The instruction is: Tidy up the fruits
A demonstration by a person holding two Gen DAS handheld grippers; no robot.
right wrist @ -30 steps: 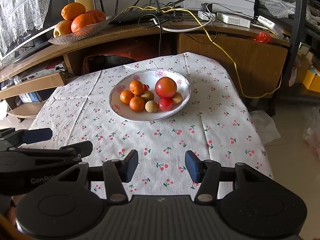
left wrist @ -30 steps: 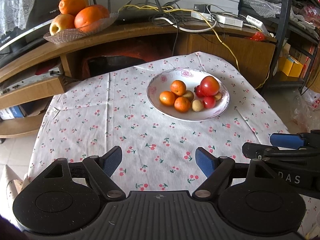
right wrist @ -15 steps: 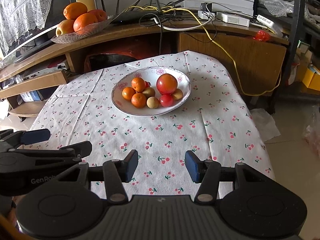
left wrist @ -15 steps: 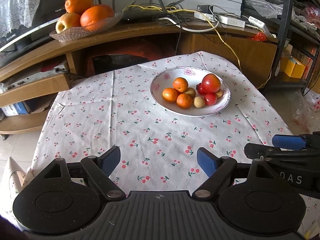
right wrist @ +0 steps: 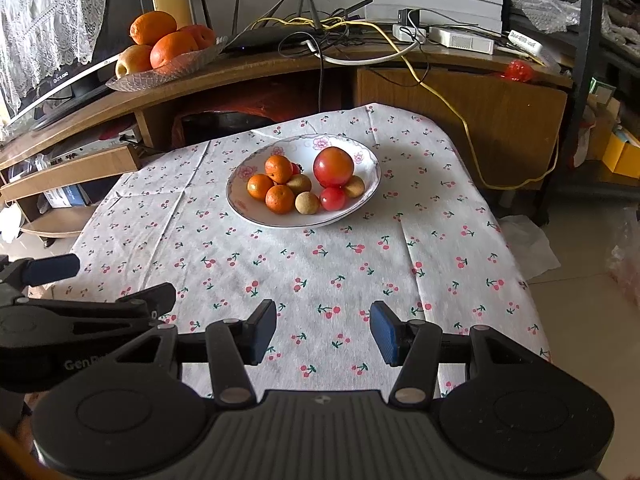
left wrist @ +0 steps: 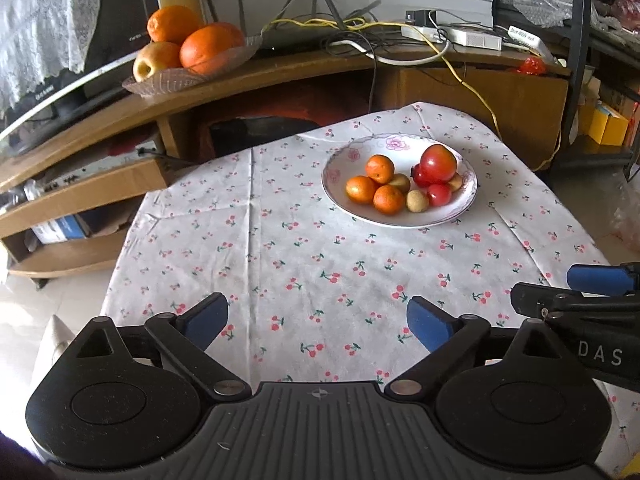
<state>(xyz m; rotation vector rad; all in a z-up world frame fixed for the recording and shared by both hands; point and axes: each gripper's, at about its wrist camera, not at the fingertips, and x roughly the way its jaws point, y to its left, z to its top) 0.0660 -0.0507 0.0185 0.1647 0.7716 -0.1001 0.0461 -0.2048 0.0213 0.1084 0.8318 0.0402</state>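
A white flowered plate [left wrist: 340, 200] [right wrist: 368, 188] stands on the far half of the table with a cherry-print cloth [left wrist: 320, 264] [right wrist: 320, 264]. It holds three small oranges [left wrist: 388, 199] [right wrist: 279, 199], a big red fruit [left wrist: 438, 163] [right wrist: 333, 167], small red fruits [left wrist: 439, 194] [right wrist: 333, 199] and pale brown ones [left wrist: 417, 201] [right wrist: 307, 202]. My left gripper [left wrist: 316, 320] hovers open over the near edge, empty. My right gripper [right wrist: 323, 332] is open beside it, also empty. Each shows at the other view's edge.
A glass dish [left wrist: 188, 76] [right wrist: 160, 74] with large oranges [left wrist: 208, 46] [right wrist: 174, 48] and an apple [left wrist: 154, 60] sits on the wooden shelf unit behind the table. Cables, a router [right wrist: 272, 36] and a yellow cord [right wrist: 448, 108] lie there. Bare floor [right wrist: 580, 320] lies right.
Both grippers have drawn back from the plate, which now looks smaller and farther off. The jaws stay as wide as before.
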